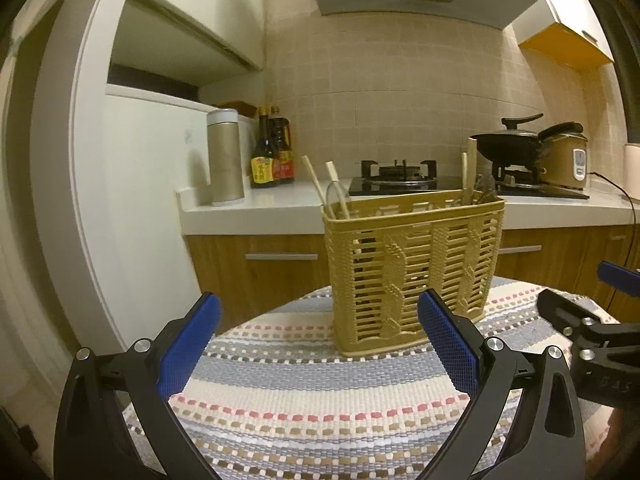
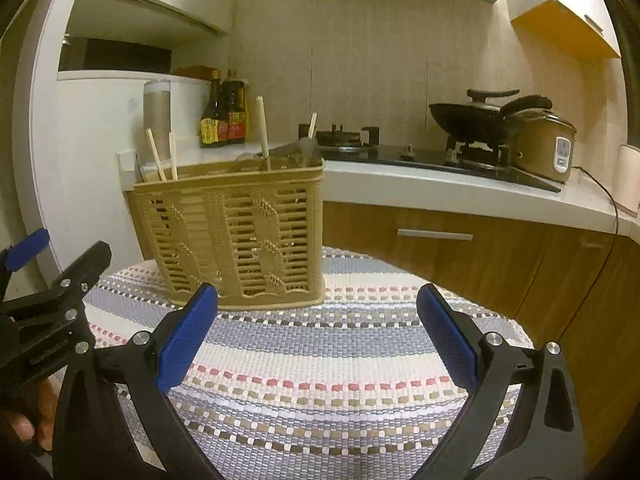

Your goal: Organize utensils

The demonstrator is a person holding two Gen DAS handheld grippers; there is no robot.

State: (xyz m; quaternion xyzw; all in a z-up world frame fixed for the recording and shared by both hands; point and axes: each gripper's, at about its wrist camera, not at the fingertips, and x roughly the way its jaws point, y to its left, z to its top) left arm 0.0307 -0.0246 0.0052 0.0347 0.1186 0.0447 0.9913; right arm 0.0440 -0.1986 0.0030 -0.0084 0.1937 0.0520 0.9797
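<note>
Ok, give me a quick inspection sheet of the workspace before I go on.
Surface: striped woven cloth, bare in front of the basket.
Job's things: tan utensil basket upright on the cloth; chopsticks sticking out.
Clutter: nothing seen on the cloth.
Grippers: left gripper and right gripper both open, empty.
Cables: black cord by the rice cooker.
Surroundings: counter with sauce bottles, wok on stove.
</note>
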